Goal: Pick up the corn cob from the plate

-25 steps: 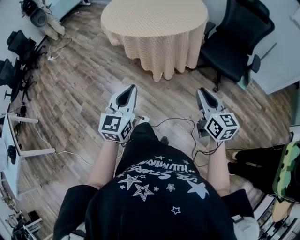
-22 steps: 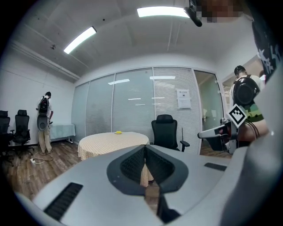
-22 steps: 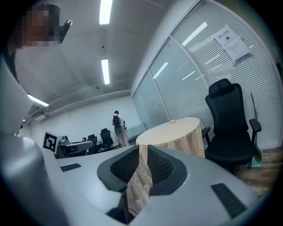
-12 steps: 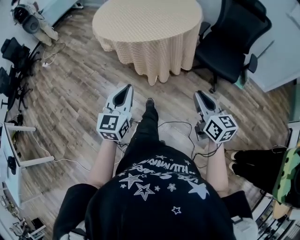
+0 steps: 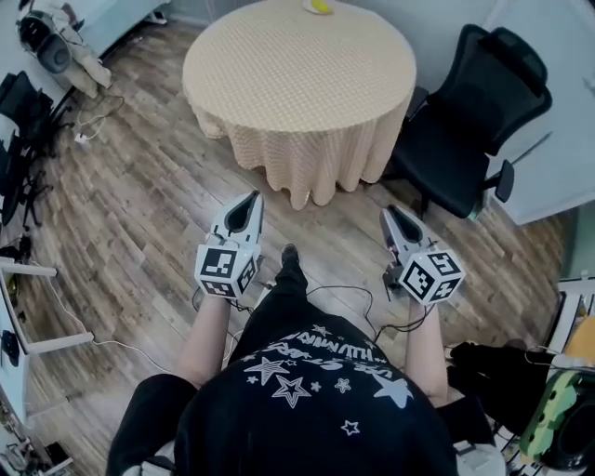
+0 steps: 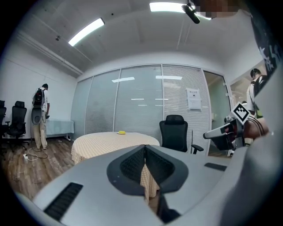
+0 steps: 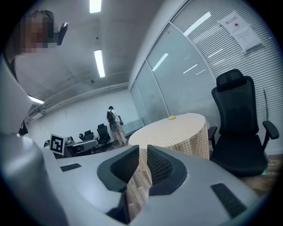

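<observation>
A small yellow thing, likely the corn cob, lies at the far edge of a round table with a beige checked cloth. It is too far off to make out a plate. It also shows in the left gripper view as the corn cob and in the right gripper view as the corn cob. My left gripper and right gripper are held side by side over the wood floor, short of the table and pointing at it. Both are shut and hold nothing: left gripper, right gripper.
A black office chair stands right of the table. Cables trail on the floor by the person's feet. Equipment and a white stand line the left side. A person stands far left by more chairs.
Both grippers have been carried forward toward the table. The table now sits closer and fuller in view, and the yellow thing at its far edge has come into sight.
</observation>
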Action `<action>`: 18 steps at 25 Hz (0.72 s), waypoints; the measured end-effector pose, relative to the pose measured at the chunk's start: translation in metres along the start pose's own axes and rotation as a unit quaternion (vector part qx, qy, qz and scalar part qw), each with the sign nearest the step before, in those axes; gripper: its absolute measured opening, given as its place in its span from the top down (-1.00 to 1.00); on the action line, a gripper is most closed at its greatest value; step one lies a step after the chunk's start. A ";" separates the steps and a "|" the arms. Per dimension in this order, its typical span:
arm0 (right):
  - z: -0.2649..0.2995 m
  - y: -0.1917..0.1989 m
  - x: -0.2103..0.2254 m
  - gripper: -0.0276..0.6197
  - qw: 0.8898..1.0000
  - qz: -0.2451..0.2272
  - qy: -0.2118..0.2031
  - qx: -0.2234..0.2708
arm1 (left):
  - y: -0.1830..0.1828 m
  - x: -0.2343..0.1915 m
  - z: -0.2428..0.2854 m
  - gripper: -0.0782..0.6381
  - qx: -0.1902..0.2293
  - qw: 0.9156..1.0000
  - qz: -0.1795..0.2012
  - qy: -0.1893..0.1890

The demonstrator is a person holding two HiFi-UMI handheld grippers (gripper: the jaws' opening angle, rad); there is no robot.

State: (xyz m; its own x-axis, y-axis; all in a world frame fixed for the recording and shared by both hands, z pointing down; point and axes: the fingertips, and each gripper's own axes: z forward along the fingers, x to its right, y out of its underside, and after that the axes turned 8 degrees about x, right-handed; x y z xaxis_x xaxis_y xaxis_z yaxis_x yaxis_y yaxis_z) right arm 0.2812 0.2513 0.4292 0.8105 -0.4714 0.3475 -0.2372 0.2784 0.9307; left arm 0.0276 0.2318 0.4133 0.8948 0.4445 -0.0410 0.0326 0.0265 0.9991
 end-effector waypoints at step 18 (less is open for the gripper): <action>0.235 -0.065 0.013 0.75 1.000 -0.018 -0.007 -0.023 | -0.014 -0.181 0.144 0.76 -0.001 1.000 -0.022 -0.014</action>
State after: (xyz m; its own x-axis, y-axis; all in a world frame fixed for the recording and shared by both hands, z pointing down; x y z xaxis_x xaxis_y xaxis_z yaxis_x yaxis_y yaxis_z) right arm 0.1811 0.0303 0.4002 0.8106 -0.4933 0.3156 -0.1823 0.2996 0.9365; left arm -0.0706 0.0216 0.4078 0.9049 0.4171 -0.0853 0.0721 0.0474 0.9963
